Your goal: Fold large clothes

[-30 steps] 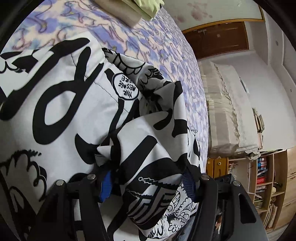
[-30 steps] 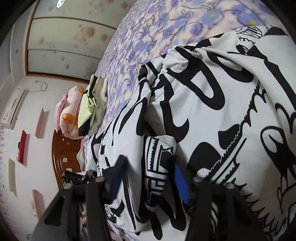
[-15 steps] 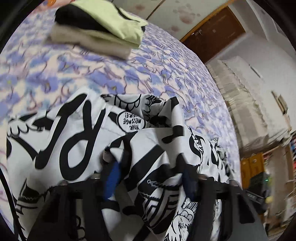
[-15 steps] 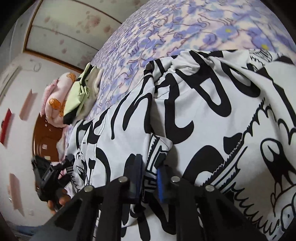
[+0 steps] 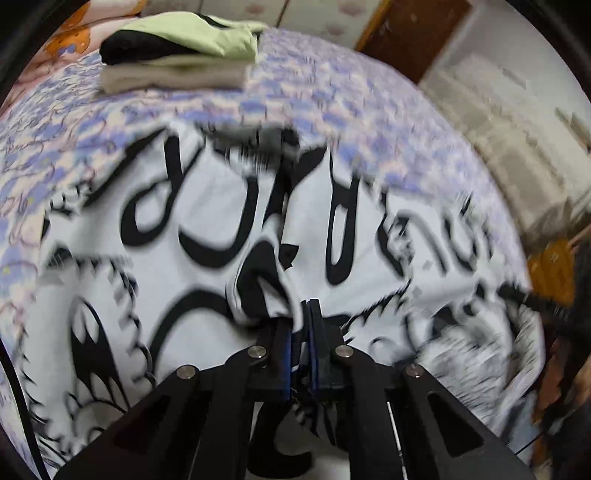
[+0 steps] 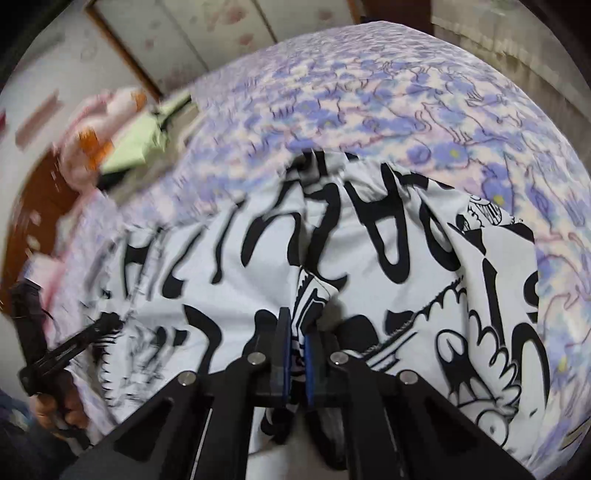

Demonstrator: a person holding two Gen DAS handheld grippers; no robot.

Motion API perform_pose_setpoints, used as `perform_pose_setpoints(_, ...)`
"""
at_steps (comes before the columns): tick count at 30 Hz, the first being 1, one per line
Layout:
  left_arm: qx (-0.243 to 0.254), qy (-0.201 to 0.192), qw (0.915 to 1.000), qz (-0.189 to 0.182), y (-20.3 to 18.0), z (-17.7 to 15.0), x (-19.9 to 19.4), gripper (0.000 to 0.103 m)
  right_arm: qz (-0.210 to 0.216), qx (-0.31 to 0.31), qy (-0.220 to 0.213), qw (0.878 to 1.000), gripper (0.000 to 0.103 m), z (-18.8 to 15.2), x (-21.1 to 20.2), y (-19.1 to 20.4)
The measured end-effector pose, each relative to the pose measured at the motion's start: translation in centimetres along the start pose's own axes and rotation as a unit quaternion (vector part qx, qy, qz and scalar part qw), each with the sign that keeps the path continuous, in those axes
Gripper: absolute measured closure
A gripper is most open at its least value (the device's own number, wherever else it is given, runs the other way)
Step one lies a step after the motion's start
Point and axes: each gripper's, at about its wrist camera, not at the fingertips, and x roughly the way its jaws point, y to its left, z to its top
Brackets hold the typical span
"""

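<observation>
A large white garment with black graffiti print lies spread on the bed, blurred by motion. My left gripper points down at it, its jaws closing tight on a raised pinch of the cloth. In the right wrist view the same garment fills the middle, and my right gripper is likewise closing on a puckered fold, with cloth pressed between the blue pads. The left gripper also shows at the garment's left edge, held by a hand.
The bed has a purple-and-cream patterned cover. A stack of folded clothes, green, black and beige, sits at its far end beside a pink and orange pillow. A wooden door and a wooden headboard lie beyond.
Both grippers went from wide open around folds of cloth to shut on them. Both views have rolled and lifted, so more of the bed and the folded stack now show.
</observation>
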Motion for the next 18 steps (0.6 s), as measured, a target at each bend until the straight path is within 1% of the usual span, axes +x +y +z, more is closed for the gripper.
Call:
perform_pose_setpoints(1, 0.001, 0.005, 1.0, 0.005, 0.1, -0.4, 0.7, 0.096, -0.008, -0.004, 0.028, 1.0, 0.097, -0.4, 1.5, -0.1)
perform_pose_setpoints(2, 0.002, 0.004, 1.0, 0.007, 0.1, -0.6, 0.9, 0.093, -0.017, -0.01, 0.038, 0.999, 0.093, -0.7, 2.1, 0.0)
perform_pose_setpoints(3, 0.002, 0.0, 0.9999, 0.014, 0.1, -0.6, 0.7, 0.088, -0.03, -0.02, 0.041, 0.998, 0.089, -0.9, 2.3, 0.3)
perform_pose_setpoints(4, 0.001, -0.003, 0.9998, 0.019, 0.1, -0.5, 0.3, 0.086, -0.041, -0.028, 0.039, 0.998, 0.088, -1.0, 2.0, 0.7)
perform_pose_setpoints(6, 0.006, -0.006, 0.9995, 0.032, 0.3, -0.2, -0.8, 0.07, -0.057, -0.032, 0.031, 0.997, 0.08, -0.9, 1.0, 1.1)
perform_pose_setpoints(7, 0.007, -0.01, 0.9992, 0.038, 0.5, -0.1, -1.6, 0.066, -0.067, -0.033, 0.014, 0.997, 0.079, -0.8, -0.1, 1.4)
perform_pose_setpoints(9, 0.009, -0.034, 0.998, 0.052, 1.0, 0.0, -3.8, 0.05, -0.078, -0.036, -0.016, 0.996, 0.077, -0.8, -1.8, 1.7)
perform_pose_setpoints(10, 0.007, -0.048, 0.9972, 0.057, 1.2, 0.0, -4.8, 0.049, -0.085, -0.042, -0.038, 0.995, 0.077, -0.8, -2.8, 2.3)
perform_pose_setpoints(11, 0.002, -0.067, 0.9956, 0.066, 1.4, -0.1, -6.0, 0.049, -0.087, -0.047, -0.049, 0.994, 0.077, -0.8, -3.3, 2.9)
perform_pose_setpoints(12, -0.001, -0.081, 0.9946, 0.065, 1.4, 0.1, -6.8, 0.049, -0.085, -0.054, -0.059, 0.993, 0.077, -0.8, -3.5, 3.6)
perform_pose_setpoints(13, 0.0, -0.091, 0.9942, 0.057, 1.1, 0.1, -7.3, 0.049, -0.076, -0.065, -0.067, 0.993, 0.077, -1.0, -3.6, 4.6)
perform_pose_setpoints(15, 0.005, -0.103, 0.9942, 0.033, 0.0, 0.4, -7.8, 0.049, -0.048, -0.098, -0.075, 0.991, 0.077, -1.6, -3.0, 7.8)
perform_pose_setpoints(16, 0.013, -0.102, 0.9945, 0.02, -0.8, 0.5, -7.5, 0.049, -0.04, -0.107, -0.074, 0.991, 0.077, -1.9, -2.7, 8.6)
perform_pose_setpoints(18, 0.031, -0.097, 0.9947, 0.013, -2.5, 0.6, -6.1, 0.052, -0.02, -0.136, -0.066, 0.988, 0.077, -2.8, -1.3, 11.3)
